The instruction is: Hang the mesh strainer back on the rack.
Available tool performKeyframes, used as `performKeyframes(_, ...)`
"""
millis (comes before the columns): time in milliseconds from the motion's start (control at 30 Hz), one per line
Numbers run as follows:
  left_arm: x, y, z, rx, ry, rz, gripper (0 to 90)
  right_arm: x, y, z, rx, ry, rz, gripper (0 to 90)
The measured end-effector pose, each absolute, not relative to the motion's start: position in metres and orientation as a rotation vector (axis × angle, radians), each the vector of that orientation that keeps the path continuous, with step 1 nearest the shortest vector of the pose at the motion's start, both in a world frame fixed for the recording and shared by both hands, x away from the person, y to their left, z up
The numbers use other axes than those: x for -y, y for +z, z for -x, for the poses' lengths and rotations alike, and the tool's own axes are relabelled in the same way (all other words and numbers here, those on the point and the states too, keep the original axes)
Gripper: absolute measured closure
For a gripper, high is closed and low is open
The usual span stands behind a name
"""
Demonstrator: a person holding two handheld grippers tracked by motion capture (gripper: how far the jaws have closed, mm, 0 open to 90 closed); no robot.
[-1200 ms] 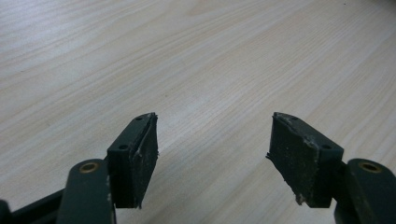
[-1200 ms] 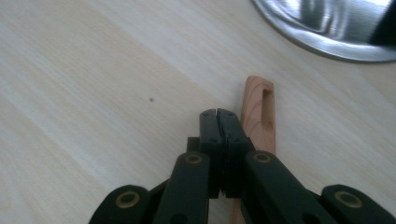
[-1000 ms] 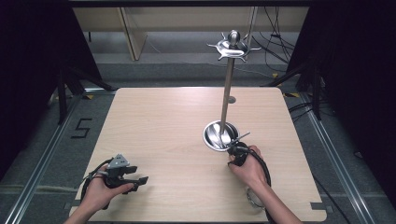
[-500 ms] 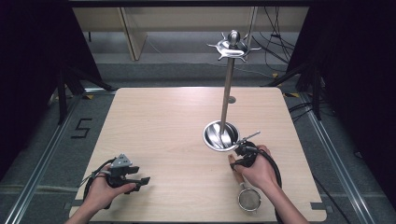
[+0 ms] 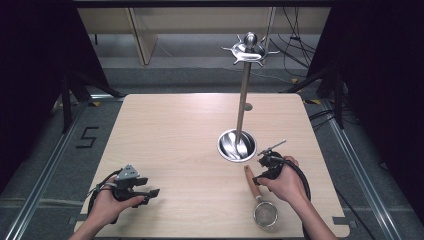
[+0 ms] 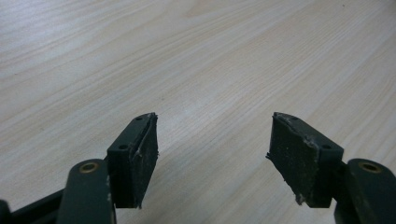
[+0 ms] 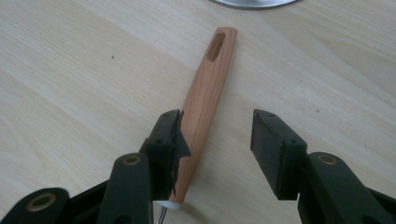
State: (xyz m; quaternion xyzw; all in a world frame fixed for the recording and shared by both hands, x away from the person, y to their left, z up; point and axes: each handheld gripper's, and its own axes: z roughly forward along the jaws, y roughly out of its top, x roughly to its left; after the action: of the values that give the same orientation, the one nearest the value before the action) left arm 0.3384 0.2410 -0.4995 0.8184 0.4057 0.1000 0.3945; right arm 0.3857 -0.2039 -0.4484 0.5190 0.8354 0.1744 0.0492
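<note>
Strainer [image 5: 263, 209]: lies flat on table, near edge, at abt 5 o'clock from table centre. Round mesh bowl is turned toward the person; wooden handle [image 5: 251, 181] runs away to abt 11 o'clock, ending just short of the stand base.

Handle, right gripper view [image 7: 203, 100]: light wood w/ a slotted hang-hole at far end. It is seen lying on the table betw. the two jaws, close against the left jaw; a clear gap is left to the right jaw.

Right gripper [image 5: 265, 169]: held in right hand [image 5: 285, 179] directly over the handle, at 4–5 o'clock on table. Jaws have just been opening and are now released wide [image 7: 215, 135]; handle is betw. them but not squeezed. Whether the left pad is touching the wood or only beside it can't be told.

Left gripper [image 5: 150, 194]: held in left hand [image 5: 111, 202] at abt 7 o'clock on table, well apart from strainer. Jaws released, spread wide [image 6: 212, 156]; nothing gripped, bare wood grain seen betw. the pads. Cable is looped beside the hand.

Table [image 5: 170, 135]: pale wood top, rounded corners.

Stand [image 5: 243, 97]: metal pole rising from a round shiny base dish [image 5: 236, 145] at abt 3 o'clock from centre, just beyond the handle tip. Pole is topped by a hub w/ radiating hooks [image 5: 248, 50].

Floor mark [image 5: 85, 137]: digit "5" at abt 9 o'clock, left of table.
</note>
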Motion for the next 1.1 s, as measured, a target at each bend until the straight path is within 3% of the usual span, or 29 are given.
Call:
performKeyframes(700, -0.241, -0.500, -0.338, -1.025, 0.246, -2.079, 31.9, 0.200, -0.462, -0.376, -2.681, 0.326, -1.610, 57.4)
performKeyframes(1100, -0.242, -0.499, -0.338, -1.020, 0.254, -2.086, 31.9, 0.196, -0.467, -0.374, -2.694, 0.272, -1.690, 65.4)
